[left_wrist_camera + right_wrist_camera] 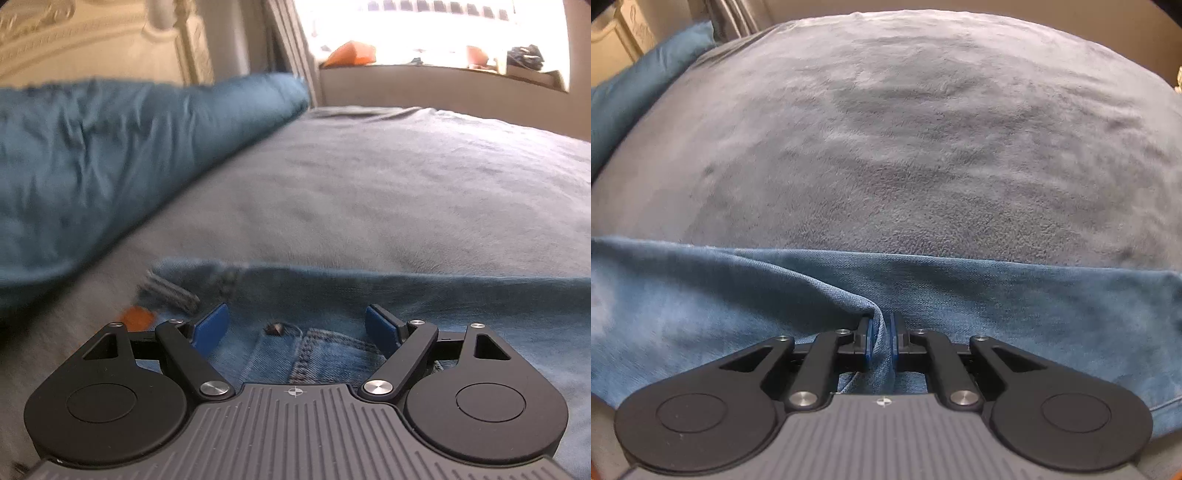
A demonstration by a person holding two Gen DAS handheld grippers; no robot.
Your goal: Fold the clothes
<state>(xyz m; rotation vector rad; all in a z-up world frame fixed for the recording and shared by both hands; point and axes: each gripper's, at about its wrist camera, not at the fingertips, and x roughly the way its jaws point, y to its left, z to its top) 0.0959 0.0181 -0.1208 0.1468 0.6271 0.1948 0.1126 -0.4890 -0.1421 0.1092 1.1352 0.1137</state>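
item: jeans [997,306] on grey bed [905,147], long axis crosswise to both views; right hand-held gripper [881,341] clamped on a raised denim fold, left hand-held gripper [295,328] spread apart above the waistband button.

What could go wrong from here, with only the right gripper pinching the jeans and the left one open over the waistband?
1. The right gripper pinches only a narrow ridge of the jeans; pulled hard, it could slip out.
2. The left gripper is open above the waistband button, so that end lies free and may drag or bunch on the grey blanket.
3. Closing on the button could give a poor grip.
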